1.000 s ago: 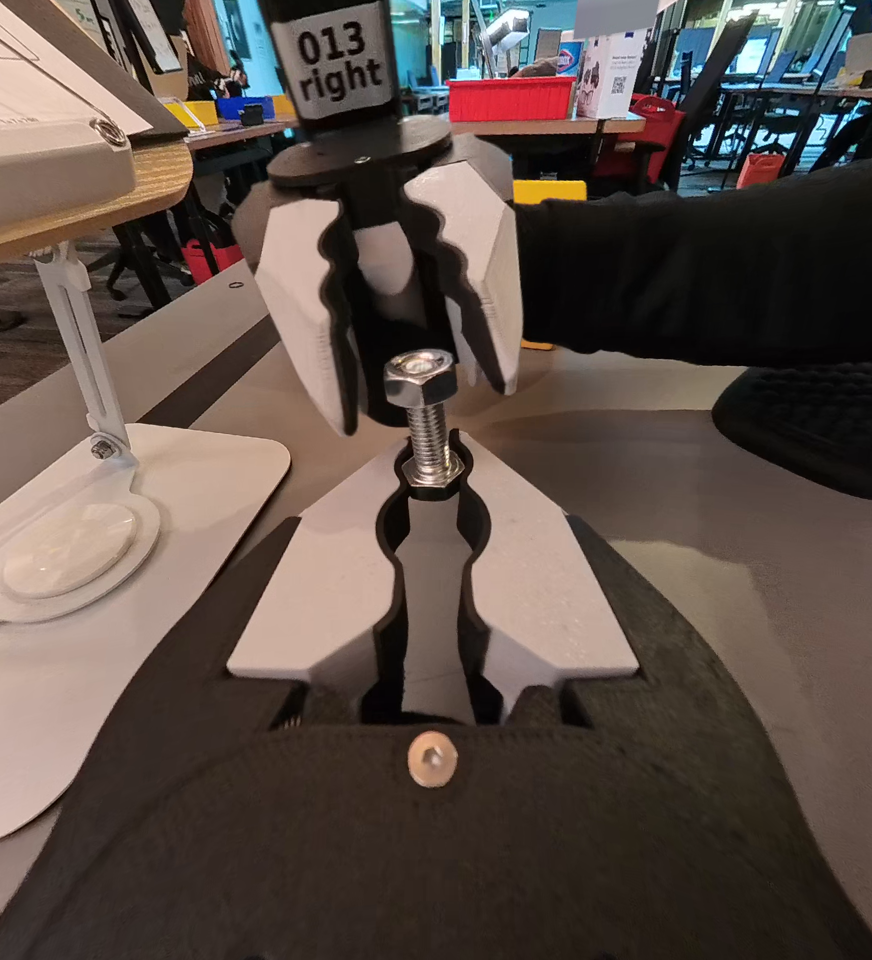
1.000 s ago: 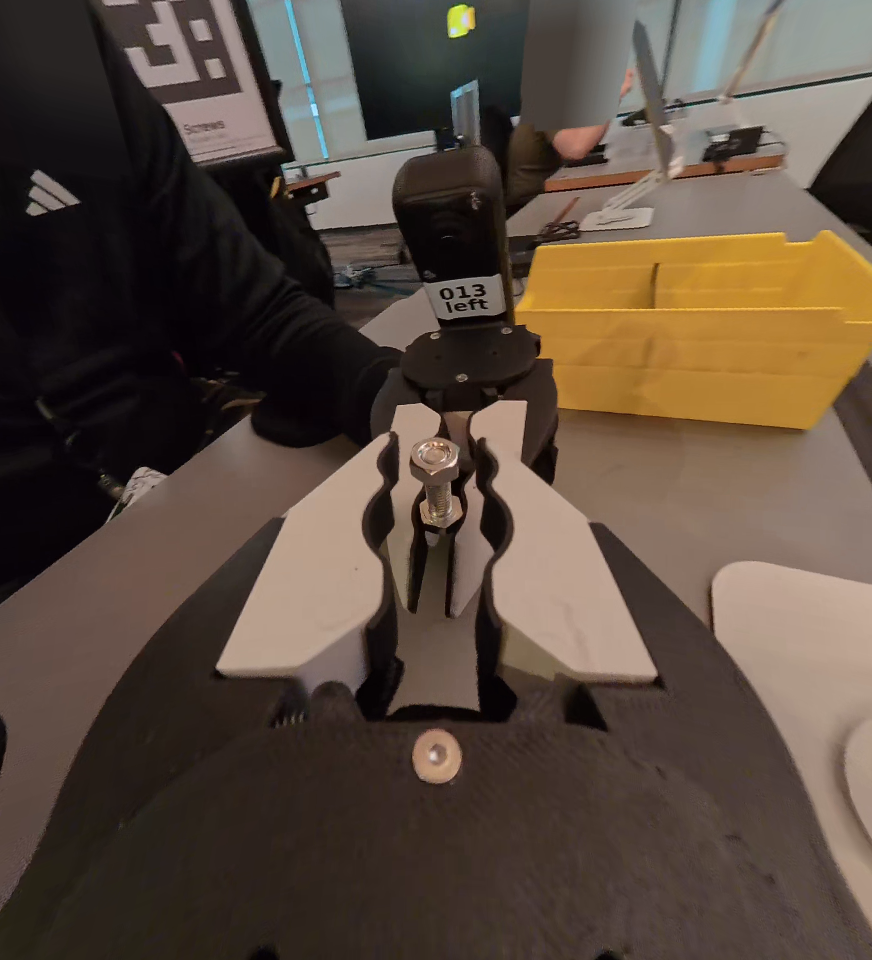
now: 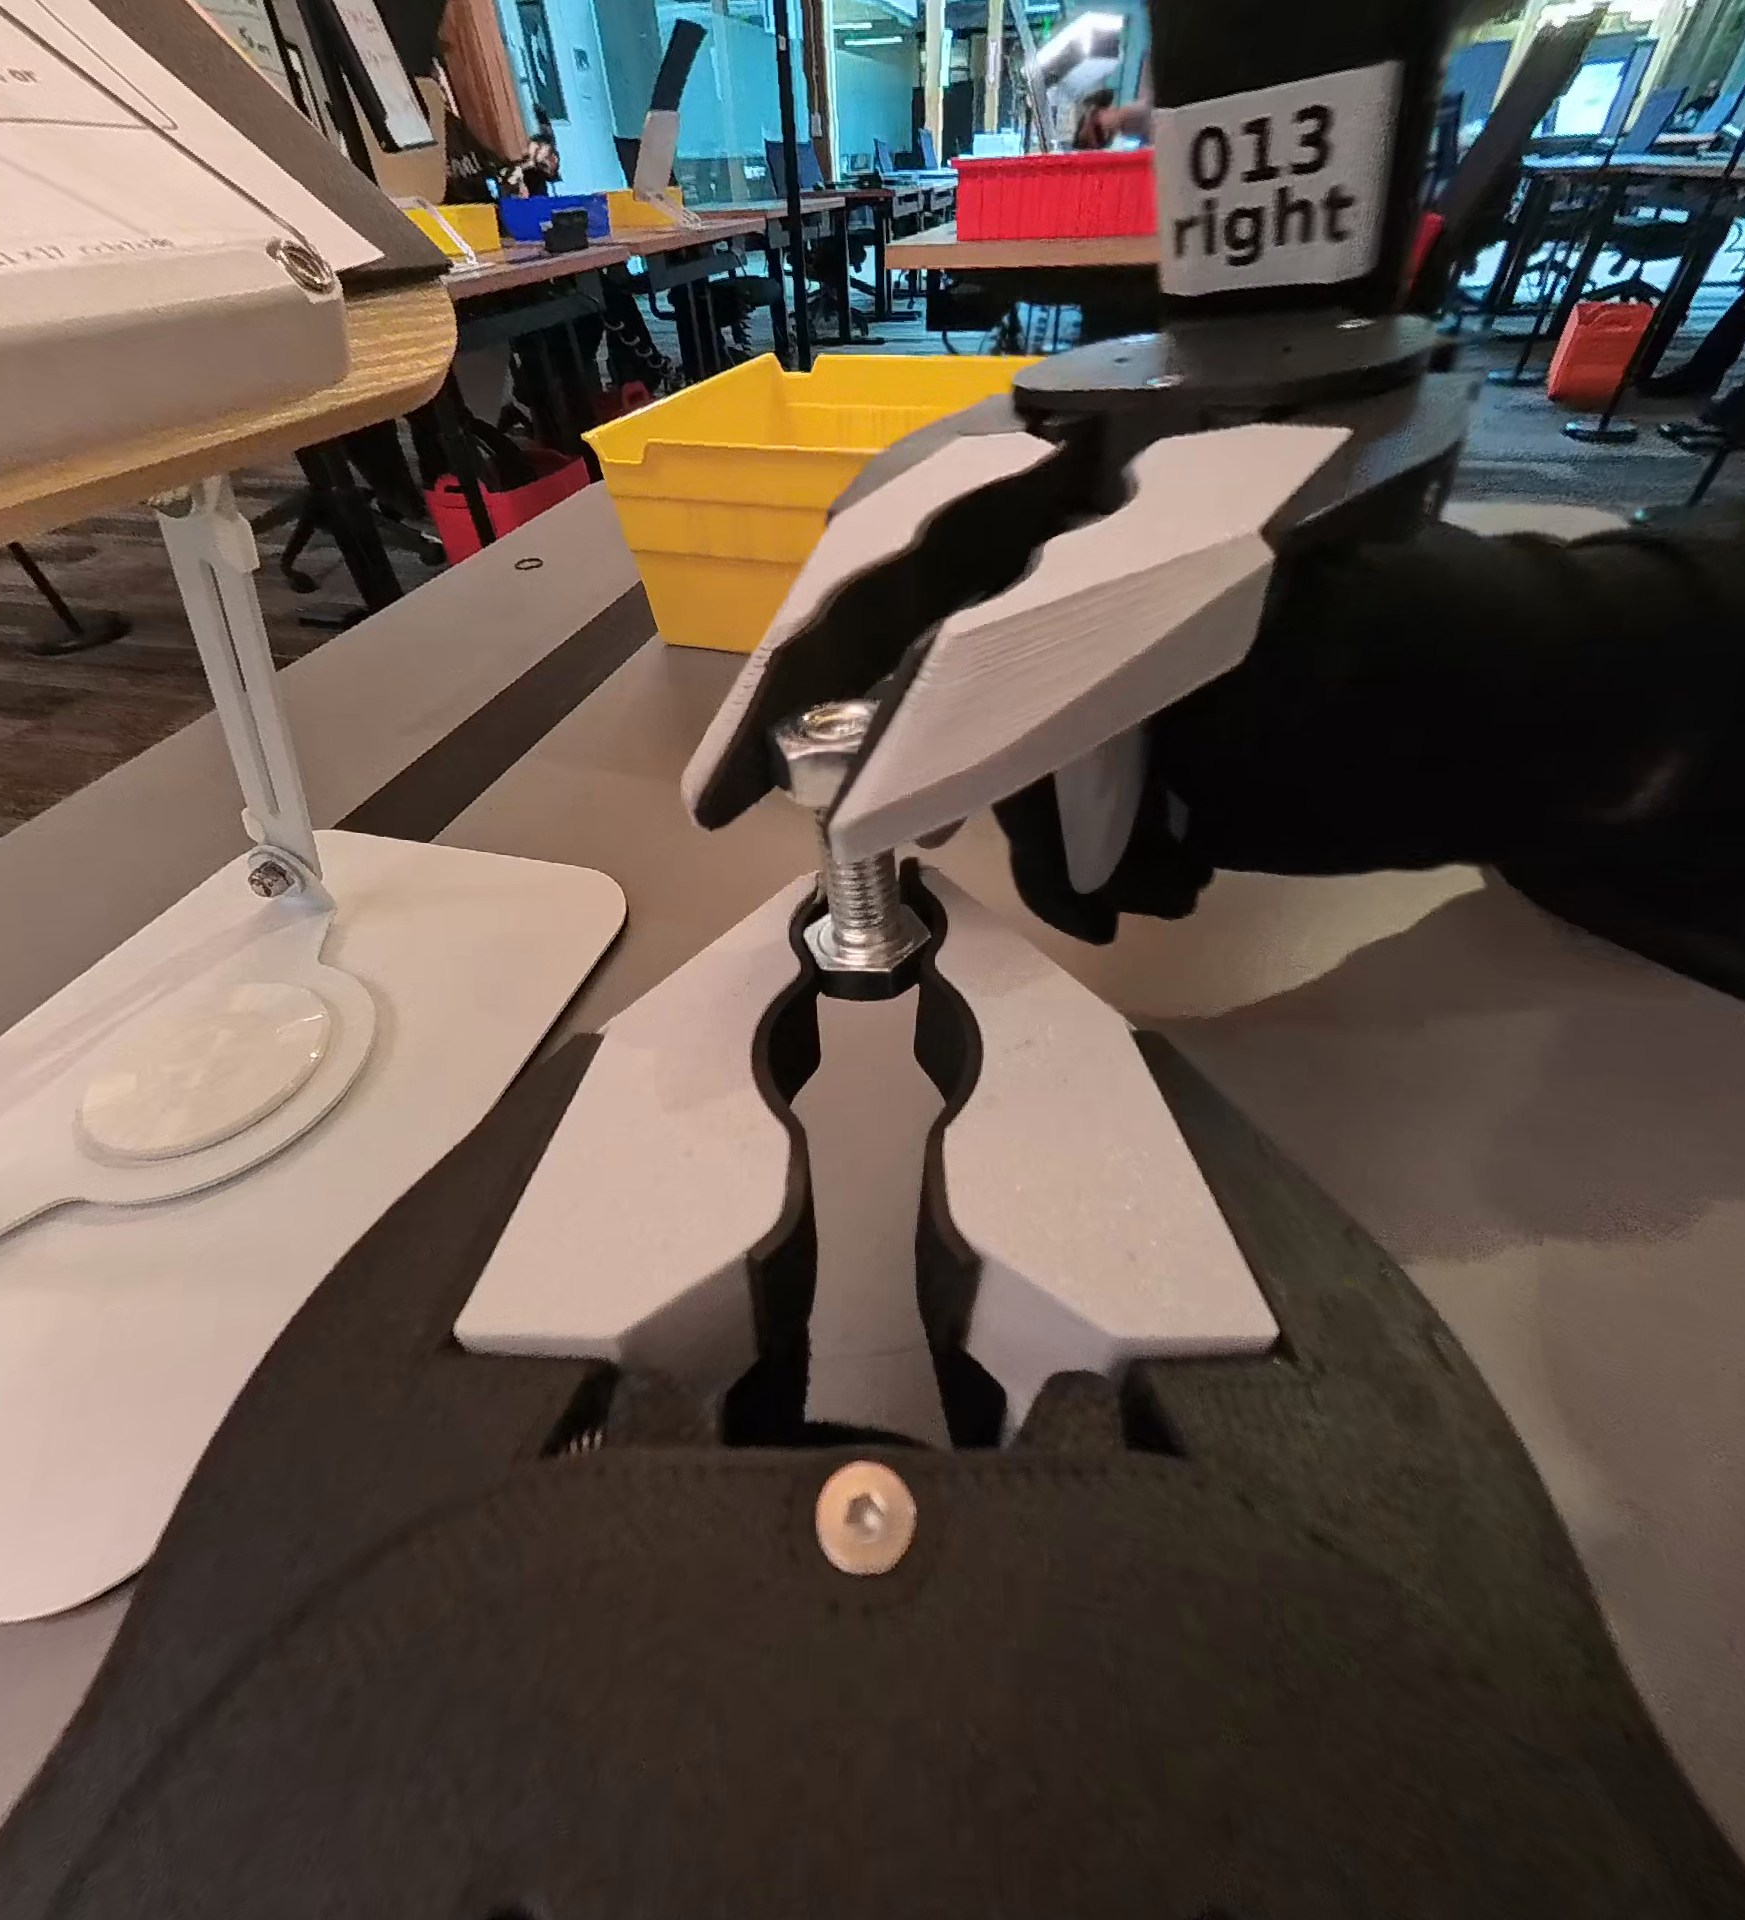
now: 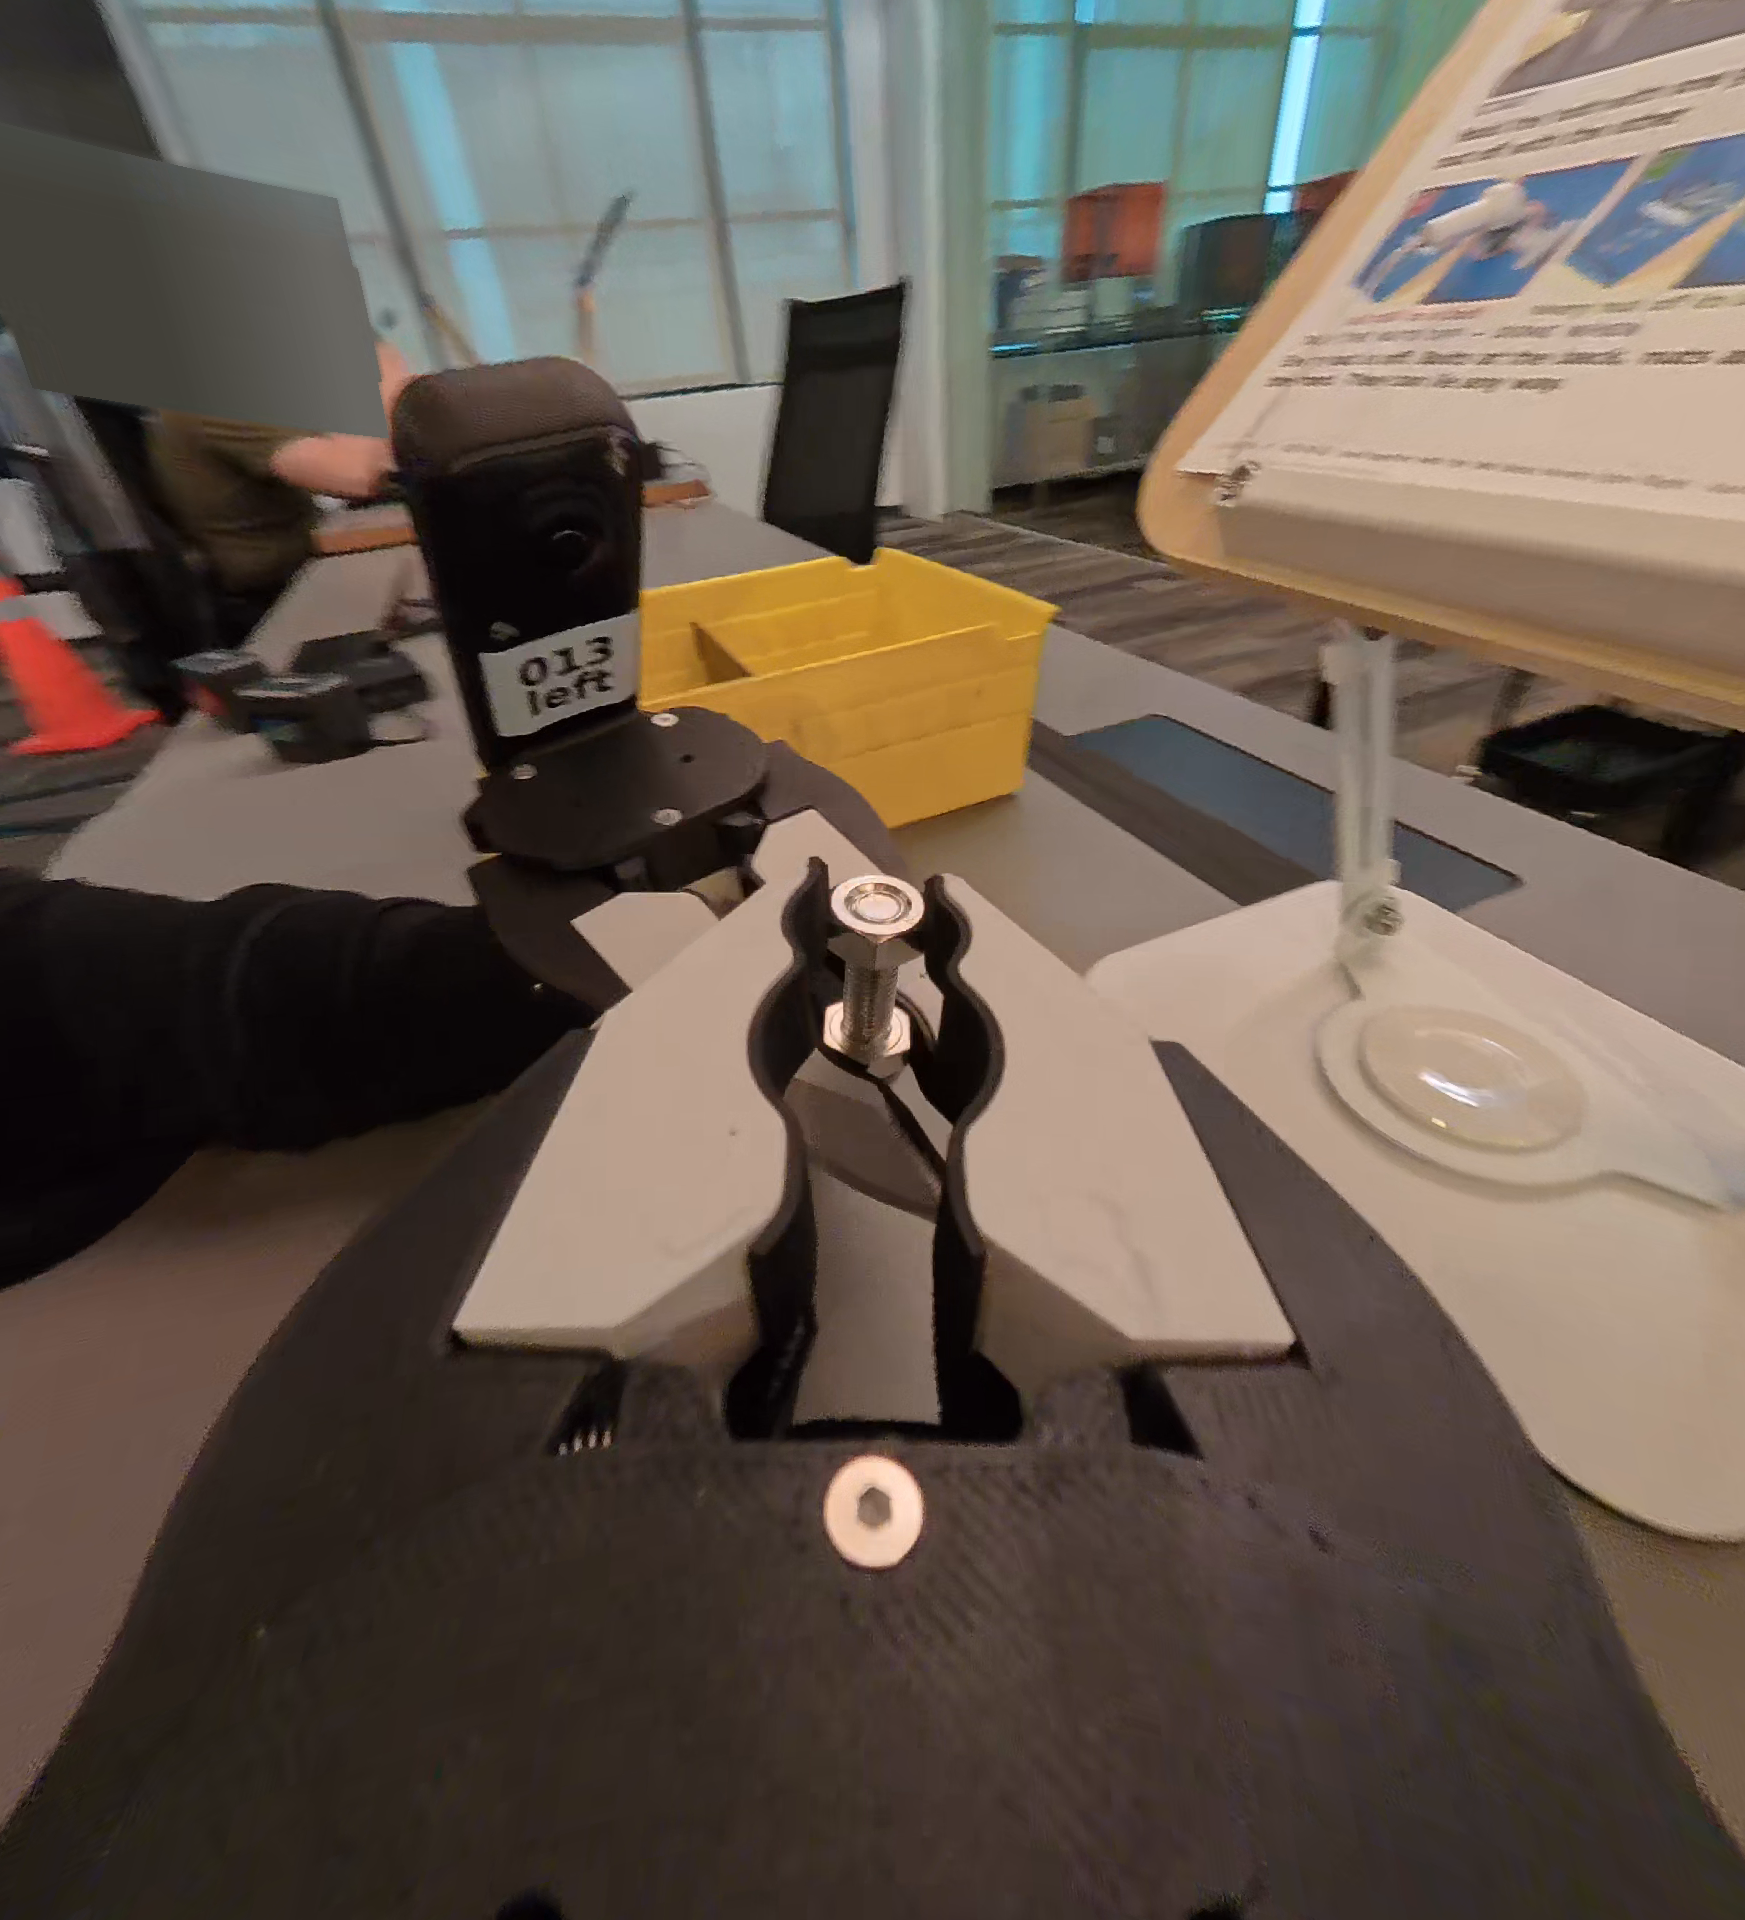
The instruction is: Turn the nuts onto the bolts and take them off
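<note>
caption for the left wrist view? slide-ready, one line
Left gripper clamps the lower nut while the right gripper pinches the bolt head from above, yellow bin behind.

Silver bolt [image 3: 852, 821] and silver nut [image 3: 868, 943]. Both grippers, left gripper [image 3: 866, 940] and right gripper [image 4: 876, 920], have black textured bodies and light grey jaws with black wavy inner edges. Yellow bin [image 3: 743, 488], grey desk [image 3: 1470, 1143], white stand base [image 3: 172, 1091], black sleeve [image 3: 1574, 727], orange cone [image 4: 37, 655], red bin [image 3: 1055, 192].
</note>
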Tool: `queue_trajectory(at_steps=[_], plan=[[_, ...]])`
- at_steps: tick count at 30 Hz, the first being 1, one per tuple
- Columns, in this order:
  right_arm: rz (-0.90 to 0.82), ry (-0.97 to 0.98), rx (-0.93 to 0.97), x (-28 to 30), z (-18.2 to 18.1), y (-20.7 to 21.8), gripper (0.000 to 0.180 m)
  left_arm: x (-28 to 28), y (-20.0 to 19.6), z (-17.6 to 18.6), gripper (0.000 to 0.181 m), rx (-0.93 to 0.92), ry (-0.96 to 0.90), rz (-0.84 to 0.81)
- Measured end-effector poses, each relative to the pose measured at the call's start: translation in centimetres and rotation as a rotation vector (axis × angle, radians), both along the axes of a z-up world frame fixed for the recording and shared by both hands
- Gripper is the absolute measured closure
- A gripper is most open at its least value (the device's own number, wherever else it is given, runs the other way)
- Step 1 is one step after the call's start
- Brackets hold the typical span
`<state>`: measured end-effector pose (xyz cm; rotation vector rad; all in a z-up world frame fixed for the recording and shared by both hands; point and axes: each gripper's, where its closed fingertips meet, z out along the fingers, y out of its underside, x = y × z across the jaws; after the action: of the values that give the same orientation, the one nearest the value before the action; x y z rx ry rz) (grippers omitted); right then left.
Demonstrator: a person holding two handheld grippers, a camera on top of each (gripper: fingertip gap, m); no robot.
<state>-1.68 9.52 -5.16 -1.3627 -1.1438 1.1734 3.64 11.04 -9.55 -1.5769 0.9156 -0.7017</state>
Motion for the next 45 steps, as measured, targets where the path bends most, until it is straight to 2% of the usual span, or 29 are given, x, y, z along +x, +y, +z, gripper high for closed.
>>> queue_trajectory(at_steps=[4, 11, 12, 13, 14, 17, 21, 28, 31, 35, 38, 45], plan=[[-0.209, -0.034, 0.043, -0.2, -0.6, 0.7, 0.163, -0.3, 0.5, -0.6, 0.17, -0.012, 0.022, 0.024], [-0.309, -0.033, 0.008, -0.1, -0.7, 0.6, 0.164, 0.0, 0.2, -0.9, 0.17, -0.01, 0.035, 0.008], [-0.298, -0.037, 0.004, -0.1, -0.6, 0.5, 0.158, 0.1, 0.2, -0.8, 0.17, -0.008, 0.031, 0.003], [-0.292, -0.041, -0.001, 0.1, -0.4, 0.6, 0.138, 0.1, 0.1, -0.6, 0.17, -0.005, 0.025, 0.001], [-0.288, -0.039, 0.0, 0.4, -0.2, 0.9, 0.126, 0.1, 0.1, -0.6, 0.171, -0.005, 0.024, 0.0], [-0.151, -0.015, -0.001, 0.7, 0.6, 1.0, 0.125, 0.0, 0.1, -0.8, 0.17, -0.012, 0.028, -0.002], [0.156, -0.043, -0.033, 0.8, 0.7, 0.1, 0.124, 0.1, 0.0, -0.6, 0.17, -0.014, 0.019, -0.01], [0.577, -0.038, -0.067, 1.7, 0.8, -0.6, 0.143, 0.3, -0.2, -0.6, 0.17, -0.018, 0.015, -0.026], [0.685, -0.06, -0.068, 1.6, 0.2, -0.7, 0.149, 0.3, -0.2, -0.6, 0.17, -0.019, 0.016, -0.031], [0.79, -0.09, -0.053, 1.4, -0.3, -1.1, 0.164, 0.3, -0.2, -0.6, 0.17, -0.02, 0.014, -0.032], [0.821, -0.088, -0.045, 1.2, -0.2, -1.2, 0.164, 0.3, -0.3, -0.5, 0.17, -0.017, 0.011, -0.035], [0.733, -0.07, -0.043, 1.0, -0.1, -0.9, 0.164, 0.0, -0.1, -0.3, 0.17, -0.016, 0.003, -0.021]])
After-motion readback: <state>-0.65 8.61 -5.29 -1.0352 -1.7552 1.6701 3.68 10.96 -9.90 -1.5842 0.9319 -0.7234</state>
